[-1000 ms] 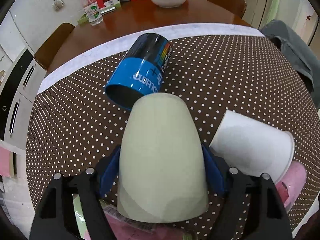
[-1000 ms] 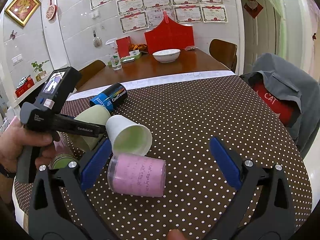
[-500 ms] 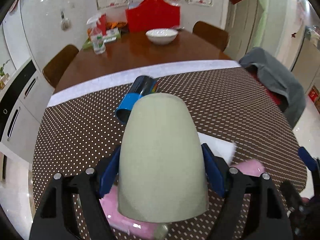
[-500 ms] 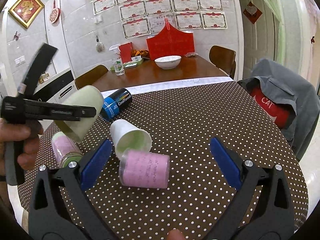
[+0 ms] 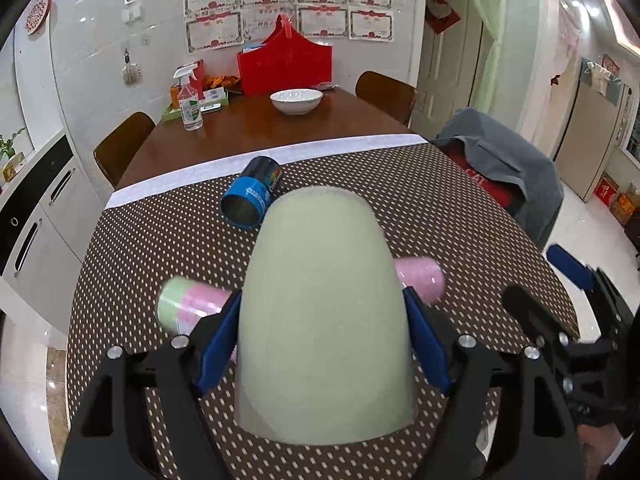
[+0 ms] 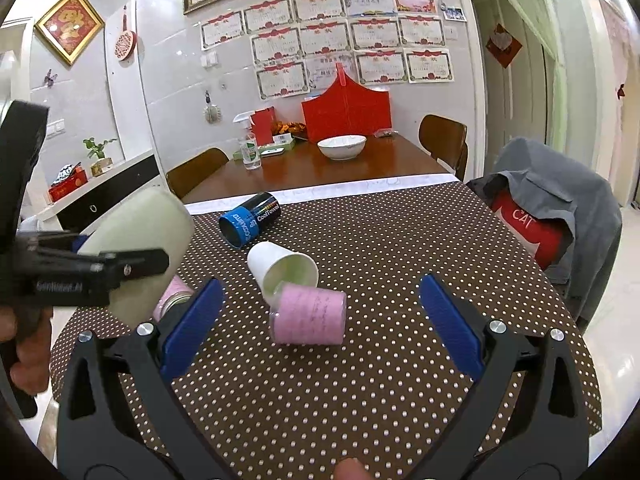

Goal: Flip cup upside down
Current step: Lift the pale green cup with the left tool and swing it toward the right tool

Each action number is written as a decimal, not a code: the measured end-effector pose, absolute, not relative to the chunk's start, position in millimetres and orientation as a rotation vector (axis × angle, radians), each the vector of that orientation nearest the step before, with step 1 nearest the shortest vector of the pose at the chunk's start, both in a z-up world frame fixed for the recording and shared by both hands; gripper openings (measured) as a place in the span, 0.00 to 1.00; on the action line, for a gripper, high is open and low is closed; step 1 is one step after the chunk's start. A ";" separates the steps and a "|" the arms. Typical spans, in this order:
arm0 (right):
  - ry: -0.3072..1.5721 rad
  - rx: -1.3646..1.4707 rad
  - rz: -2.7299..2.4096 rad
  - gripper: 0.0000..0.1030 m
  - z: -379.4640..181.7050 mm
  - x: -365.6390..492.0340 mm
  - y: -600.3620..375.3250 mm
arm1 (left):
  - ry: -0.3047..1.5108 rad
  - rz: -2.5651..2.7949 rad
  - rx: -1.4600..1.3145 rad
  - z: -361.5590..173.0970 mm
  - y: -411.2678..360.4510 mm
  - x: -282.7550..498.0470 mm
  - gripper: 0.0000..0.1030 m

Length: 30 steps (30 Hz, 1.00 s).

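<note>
The left tongs [image 5: 320,344] pinch the pale green cup [image 5: 324,320] aloft above the dotted table [image 6: 400,360], its long axis running forward along the fingers, closed end pointing away. The right tongs [image 6: 320,320] hover spread and empty further right, so turning it rim-down likely falls to the left.
</note>
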State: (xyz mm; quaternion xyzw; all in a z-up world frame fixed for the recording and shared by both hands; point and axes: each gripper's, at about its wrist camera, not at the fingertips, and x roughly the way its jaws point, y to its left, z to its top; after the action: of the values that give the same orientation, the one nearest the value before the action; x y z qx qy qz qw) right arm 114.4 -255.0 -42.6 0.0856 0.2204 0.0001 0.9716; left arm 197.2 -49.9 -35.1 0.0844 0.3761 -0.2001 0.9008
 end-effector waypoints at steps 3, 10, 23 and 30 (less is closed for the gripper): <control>0.438 0.175 0.002 0.94 -41.1 105.6 -253.8 | 0.777 -0.423 0.177 -40.2 -48.6 178.5 0.74; 0.440 0.173 0.002 0.94 -45.4 93.3 -253.0 | 0.787 -0.439 0.172 -53.2 -43.9 151.6 0.74; 0.472 0.190 -0.036 0.94 -58.5 92.4 -265.7 | 0.908 -0.480 0.165 -111.1 -54.7 160.7 0.74; 0.487 0.188 -0.052 0.94 -63.7 94.3 -270.3 | 0.949 -0.458 0.181 -137.3 -62.3 174.5 0.74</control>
State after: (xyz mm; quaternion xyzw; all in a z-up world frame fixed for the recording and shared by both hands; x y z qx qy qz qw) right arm 94.3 -270.3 -63.7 0.0930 0.2406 -0.0257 0.9658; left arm 174.5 -62.3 -137.3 0.0863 0.4524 -0.2184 0.8603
